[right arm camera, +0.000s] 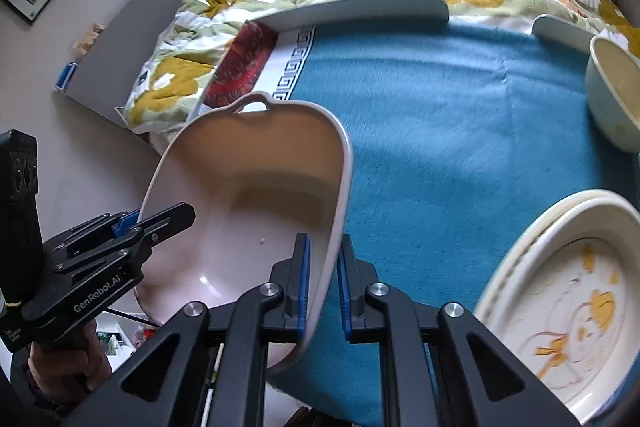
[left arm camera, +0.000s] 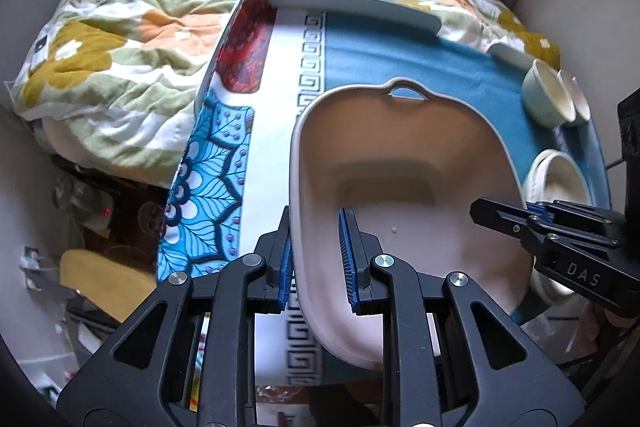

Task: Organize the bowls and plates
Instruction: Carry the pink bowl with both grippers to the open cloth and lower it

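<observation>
A pale pink oblong baking dish (left arm camera: 400, 187) (right arm camera: 248, 195) with a loop handle at its far end hangs tilted over the left part of the blue tablecloth (left arm camera: 420, 59) (right arm camera: 460, 107). My left gripper (left arm camera: 316, 263) is shut on the dish's left rim, one pad outside and one inside the wall. On the opposite rim my right gripper (right arm camera: 322, 287) is shut the same way. Each gripper also shows in the other's view: the right gripper (left arm camera: 504, 217) at the dish's right edge, the left gripper (right arm camera: 160, 221) at its left edge with a hand under it.
A stack of cream plates (right arm camera: 560, 287) (left arm camera: 556, 179) with an orange pattern lies at the table's near right. Pale bowls (left arm camera: 548, 95) (right arm camera: 612, 95) lie on their sides at the far right. A floral duvet (left arm camera: 120, 39) lies behind and left of the table, whose far edge has grey raised rails (right arm camera: 360, 11).
</observation>
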`<act>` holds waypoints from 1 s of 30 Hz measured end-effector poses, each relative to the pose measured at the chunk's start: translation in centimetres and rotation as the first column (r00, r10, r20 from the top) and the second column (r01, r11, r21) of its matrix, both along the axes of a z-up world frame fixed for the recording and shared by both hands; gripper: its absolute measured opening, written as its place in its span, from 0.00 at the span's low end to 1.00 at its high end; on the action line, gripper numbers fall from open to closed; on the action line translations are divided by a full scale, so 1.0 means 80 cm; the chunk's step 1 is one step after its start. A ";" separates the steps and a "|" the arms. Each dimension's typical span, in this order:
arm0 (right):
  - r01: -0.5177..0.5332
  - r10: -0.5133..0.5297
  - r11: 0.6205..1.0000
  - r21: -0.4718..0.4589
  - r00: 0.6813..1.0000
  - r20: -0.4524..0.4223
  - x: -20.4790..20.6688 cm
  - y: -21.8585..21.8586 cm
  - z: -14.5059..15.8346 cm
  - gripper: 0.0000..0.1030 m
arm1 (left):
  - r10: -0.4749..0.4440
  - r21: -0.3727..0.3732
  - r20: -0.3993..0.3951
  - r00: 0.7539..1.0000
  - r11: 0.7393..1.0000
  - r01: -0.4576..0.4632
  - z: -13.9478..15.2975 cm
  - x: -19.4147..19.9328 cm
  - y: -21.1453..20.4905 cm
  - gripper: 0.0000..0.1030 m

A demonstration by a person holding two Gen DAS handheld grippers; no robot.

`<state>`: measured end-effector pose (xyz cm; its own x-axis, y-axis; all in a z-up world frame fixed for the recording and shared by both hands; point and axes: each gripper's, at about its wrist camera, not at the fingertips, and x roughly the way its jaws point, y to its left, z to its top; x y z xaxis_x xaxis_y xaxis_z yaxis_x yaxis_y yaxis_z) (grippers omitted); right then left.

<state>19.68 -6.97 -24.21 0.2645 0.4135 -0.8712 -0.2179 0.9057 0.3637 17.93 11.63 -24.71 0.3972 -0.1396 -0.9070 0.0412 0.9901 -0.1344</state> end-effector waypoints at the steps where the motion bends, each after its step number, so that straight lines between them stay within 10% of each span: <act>1: 0.006 -0.006 1.000 -0.005 1.000 -0.001 0.000 0.004 -0.004 0.12 | -0.005 -0.008 -0.003 1.000 1.000 0.005 -0.006 0.002 0.005 0.17; 30: 0.083 -0.083 0.995 -0.050 0.997 -0.003 -0.008 0.020 -0.020 0.12 | -0.042 -0.023 -0.045 0.998 0.999 0.041 -0.034 0.012 0.015 0.17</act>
